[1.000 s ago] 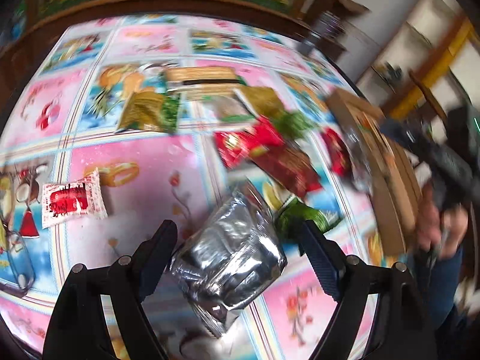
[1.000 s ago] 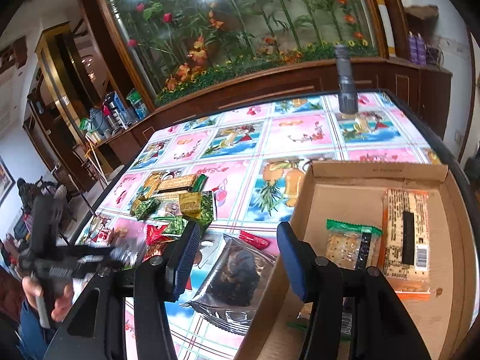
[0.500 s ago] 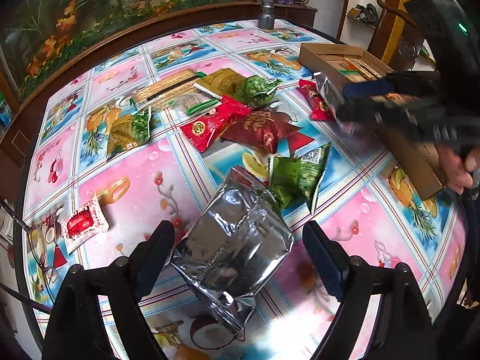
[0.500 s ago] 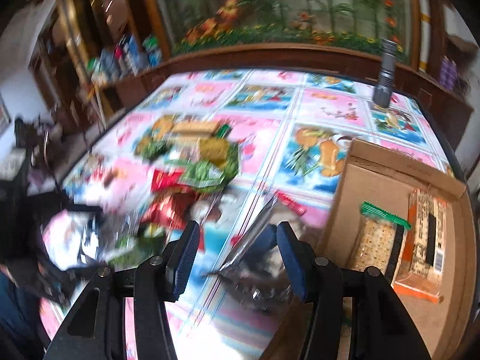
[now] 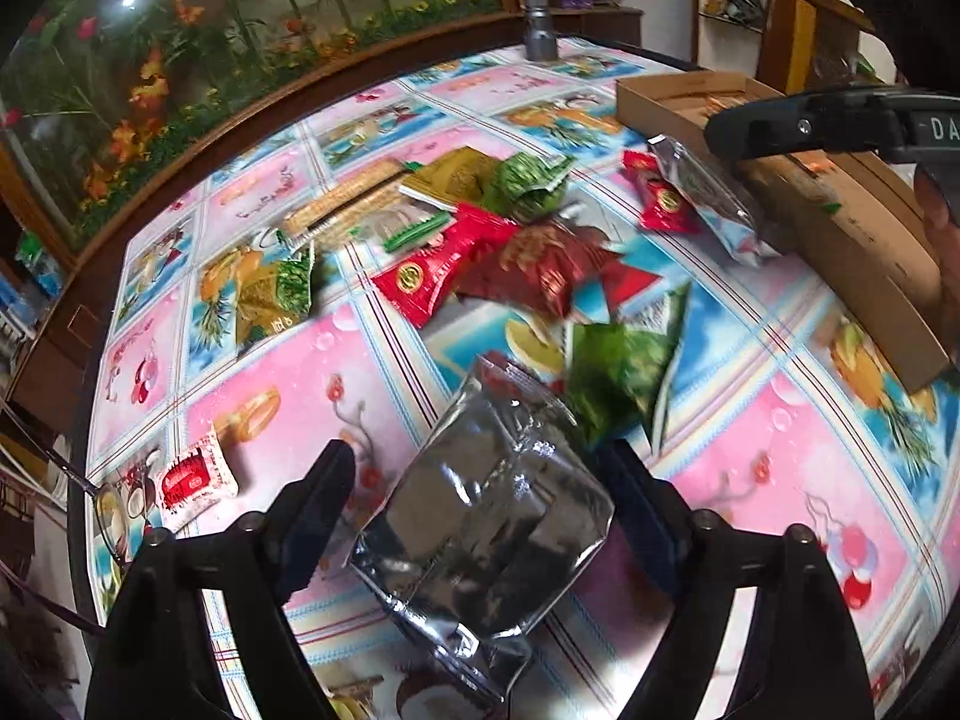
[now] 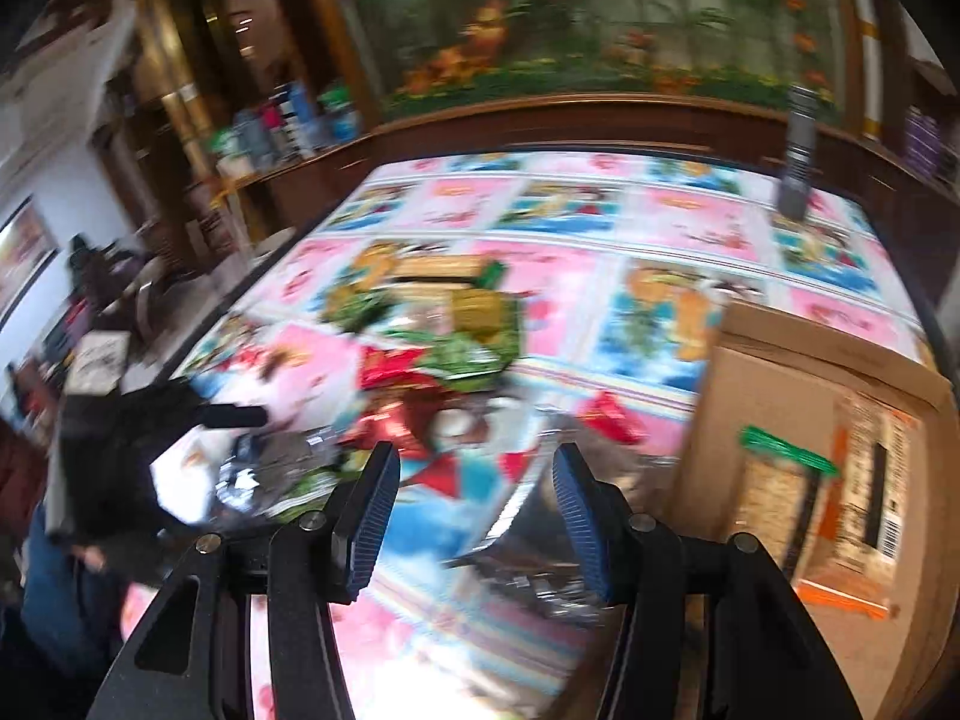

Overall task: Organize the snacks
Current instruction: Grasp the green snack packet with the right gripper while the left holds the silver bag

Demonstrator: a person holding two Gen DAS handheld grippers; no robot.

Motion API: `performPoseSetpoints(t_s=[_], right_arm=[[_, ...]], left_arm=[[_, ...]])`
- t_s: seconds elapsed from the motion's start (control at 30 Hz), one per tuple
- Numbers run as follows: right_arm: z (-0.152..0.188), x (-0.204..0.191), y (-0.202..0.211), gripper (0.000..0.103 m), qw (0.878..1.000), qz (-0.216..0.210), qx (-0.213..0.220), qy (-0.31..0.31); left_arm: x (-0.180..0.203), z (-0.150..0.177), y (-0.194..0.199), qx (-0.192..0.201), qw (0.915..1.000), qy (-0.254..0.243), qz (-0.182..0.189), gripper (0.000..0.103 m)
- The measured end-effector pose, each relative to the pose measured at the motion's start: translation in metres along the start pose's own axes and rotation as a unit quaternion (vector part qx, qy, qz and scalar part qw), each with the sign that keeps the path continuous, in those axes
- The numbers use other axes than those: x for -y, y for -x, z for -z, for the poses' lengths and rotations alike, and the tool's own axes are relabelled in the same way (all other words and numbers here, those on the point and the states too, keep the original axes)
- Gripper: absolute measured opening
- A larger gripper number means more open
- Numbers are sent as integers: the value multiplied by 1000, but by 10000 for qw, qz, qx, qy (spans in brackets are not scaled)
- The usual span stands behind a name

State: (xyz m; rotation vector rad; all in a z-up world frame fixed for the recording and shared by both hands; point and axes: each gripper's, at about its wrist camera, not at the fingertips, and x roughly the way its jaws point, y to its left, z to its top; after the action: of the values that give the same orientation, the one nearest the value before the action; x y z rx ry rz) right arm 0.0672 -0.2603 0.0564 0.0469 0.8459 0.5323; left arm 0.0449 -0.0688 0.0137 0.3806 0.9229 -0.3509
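While the left gripper (image 5: 480,498) straddles a silver foil pouch (image 5: 486,516) in the left wrist view, its jaws have just been closing; the right pad meets the pouch's edge and the left pad stands clear of it, so no grip shows. Beyond the pouch lie a green packet (image 5: 624,372), then a heap of red and green snack packs (image 5: 480,252) on the patterned tablecloth (image 5: 288,360). A small red-and-white sachet (image 5: 195,477) sits left of the pouch. Far right of it stands the cardboard box (image 5: 840,222), beside a second foil bag (image 5: 702,204).

Though blurred, the right wrist view shows the right gripper (image 6: 474,516) partly open, a shiny foil bag (image 6: 528,540) against its right pad; whether it is gripped I cannot tell. Right of that bag, the cardboard box (image 6: 732,408) holds cracker packs (image 6: 864,480)
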Motion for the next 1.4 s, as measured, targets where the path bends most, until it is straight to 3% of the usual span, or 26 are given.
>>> performPoseSetpoints(t_s=[0.07,0.27,0.5,0.57,0.63,0.67,0.8,0.93,0.97,1.03,1.2,1.3,1.4], right_arm=[[-4,8,-4,57,9999,76,-60,-113],[-9,11,-10,58,9994,239,-269,-4],[-23,-2,-48,58,9891,1065,-990,218],[-18,-13,-51,58,9886,834,-1213,316],[-9,-29,-43,56,9898,-561,-1305,68],[-6,-36,-35,54,9875,-1024,-1196,40],[-4,-55,-11,56,9965,-540,-580,248],[5,-69,-22,55,9928,-570,-798,685],[8,-71,-28,43,9917,-559,-879,754],[14,-73,-37,32,9901,-551,-1009,805],[24,-78,-39,32,9868,-361,-1061,1166],[29,-82,-43,35,9847,-192,-1083,1351],[38,-91,-52,35,9804,-4,-1182,1576]], left_arm=[[-6,-2,-1,-41,9997,214,93,63],[-24,-2,-6,-29,9981,609,-52,62],[-34,-2,-9,-96,9955,947,22,65],[-36,-2,-9,-116,9951,977,30,65],[-36,-1,-9,-125,9950,993,25,64],[-36,-1,-9,-126,9950,990,27,64],[-37,0,-8,-104,9950,989,-54,61],[-44,0,-9,-108,9934,1126,-198,58],[-47,0,-9,-112,9927,1181,-237,58],[-49,-1,-10,-111,9922,1214,-248,58],[-48,-1,-11,-123,9925,1191,-264,62],[-53,0,-13,-188,9912,1253,-386,79],[-57,3,-12,-234,9919,1227,-232,79]])
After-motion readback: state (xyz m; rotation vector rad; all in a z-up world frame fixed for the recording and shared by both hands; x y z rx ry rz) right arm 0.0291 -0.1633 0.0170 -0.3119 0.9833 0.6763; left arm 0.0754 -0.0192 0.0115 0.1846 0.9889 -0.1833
